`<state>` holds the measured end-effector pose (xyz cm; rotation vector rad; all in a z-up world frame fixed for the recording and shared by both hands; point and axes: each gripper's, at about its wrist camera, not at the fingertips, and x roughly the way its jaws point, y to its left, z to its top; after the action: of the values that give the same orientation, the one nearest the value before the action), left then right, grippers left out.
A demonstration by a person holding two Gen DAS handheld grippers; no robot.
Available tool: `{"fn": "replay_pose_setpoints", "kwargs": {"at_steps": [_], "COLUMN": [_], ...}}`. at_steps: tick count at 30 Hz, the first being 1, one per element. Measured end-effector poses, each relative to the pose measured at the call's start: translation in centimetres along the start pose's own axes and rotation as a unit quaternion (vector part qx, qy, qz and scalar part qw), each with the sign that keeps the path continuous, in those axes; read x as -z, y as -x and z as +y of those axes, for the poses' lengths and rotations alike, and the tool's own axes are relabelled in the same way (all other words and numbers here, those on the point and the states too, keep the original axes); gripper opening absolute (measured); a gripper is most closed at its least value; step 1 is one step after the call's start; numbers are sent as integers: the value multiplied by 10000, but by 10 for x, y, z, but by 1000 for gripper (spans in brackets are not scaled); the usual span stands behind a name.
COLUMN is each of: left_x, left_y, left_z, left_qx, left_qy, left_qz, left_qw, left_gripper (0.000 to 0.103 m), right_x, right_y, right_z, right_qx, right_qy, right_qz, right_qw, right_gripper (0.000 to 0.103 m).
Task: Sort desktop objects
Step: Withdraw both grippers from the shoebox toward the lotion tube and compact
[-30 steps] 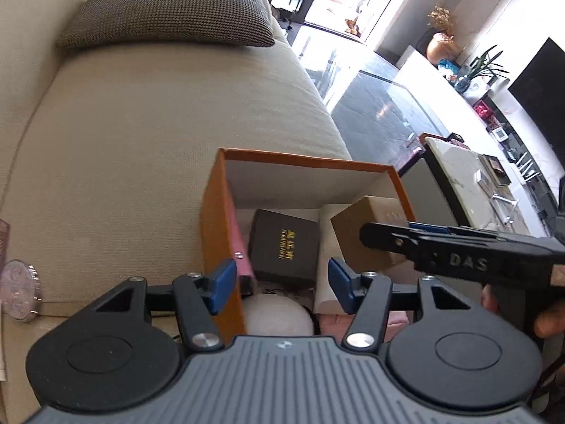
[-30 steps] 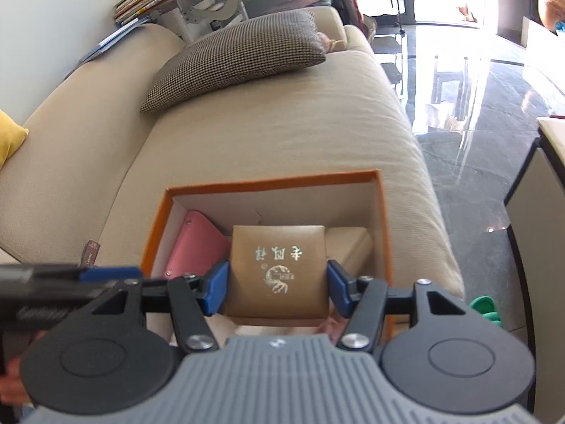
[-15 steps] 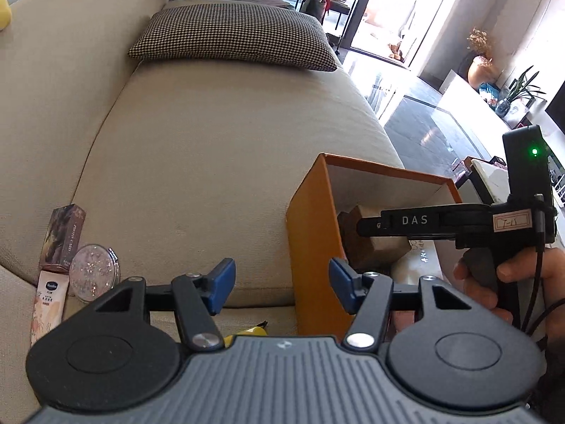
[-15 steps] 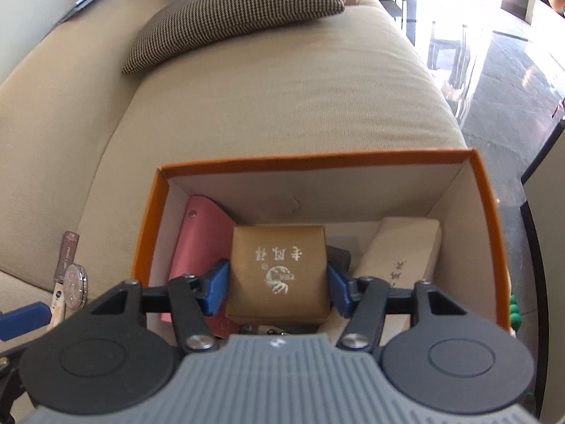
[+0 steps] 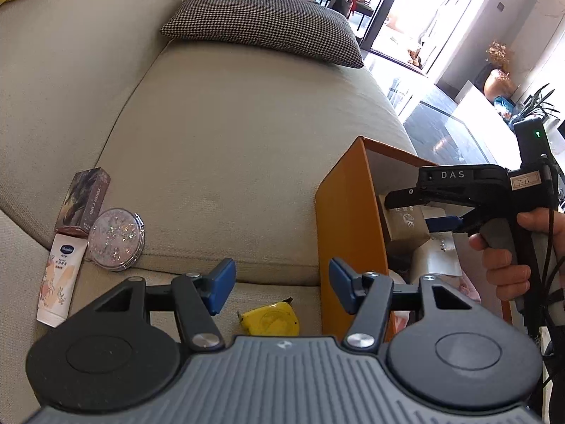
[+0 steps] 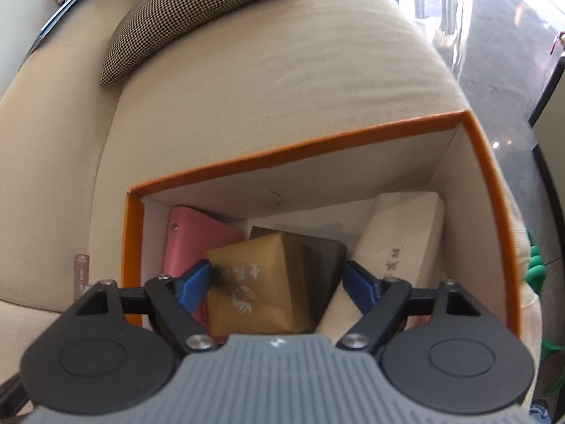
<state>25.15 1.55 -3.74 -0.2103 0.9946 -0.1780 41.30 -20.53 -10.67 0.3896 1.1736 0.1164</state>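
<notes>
An orange box (image 6: 300, 148) stands on the beige sofa and holds a pink wallet (image 6: 190, 236), a dark box (image 6: 325, 258) and a cream box (image 6: 399, 243). A brown gift box (image 6: 254, 282) lies tilted on top of them, between the jaws of my right gripper (image 6: 279, 282). Those jaws are opening and the right pad stands clear of it. In the left wrist view the right gripper (image 5: 413, 212) reaches into the orange box (image 5: 349, 233). My left gripper (image 5: 279, 289) is open and empty, above a yellow tape measure (image 5: 270, 319).
A glittery round compact (image 5: 114, 238), a cream tube (image 5: 60, 282) and a small dark carton (image 5: 84, 199) lie at the sofa's left seam. A checked pillow (image 5: 265, 24) sits at the far end. A person's hand (image 5: 508, 265) holds the right gripper.
The right gripper sank into the orange box and its jaws spread; the brown box tipped loose. The left gripper swung left, away from the box, bringing the tape measure and compact into view.
</notes>
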Motion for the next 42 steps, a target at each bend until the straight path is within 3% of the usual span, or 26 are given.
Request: {"fn": "replay_pose_setpoints", "kwargs": {"at_steps": [8,14,22,27,33,42], "left_x": [4,7,12,19,30,44], "left_y": [-1,-2,6,20,41,74], "left_z": [19,21,20,22,24,37], "left_qx": [-134,-135,-208,-215,-284,-298], "left_qy": [264,332,245,271,269,328], "left_qz": [71,108,52,-155,-489,-823], "left_qw": [9995,9993,9995,9993,9980,9956], "left_gripper": [69,69,69,69,69,69], "right_x": [-5,-2,13,24,67,121], "right_y": [-18,-20,-6,19,52,90], "right_z": [-10,1,21,30,48,74], "right_qx": [-424,-591,-144,193,386,165], "right_qy": [-313,-145,559,1220,1888,2018], "right_qz": [147,0,-250,-574,-1016,-1584], "right_qw": [9985,9981,9980,9907,9760,9664], "right_gripper": [93,84,81,81,78,67]}}
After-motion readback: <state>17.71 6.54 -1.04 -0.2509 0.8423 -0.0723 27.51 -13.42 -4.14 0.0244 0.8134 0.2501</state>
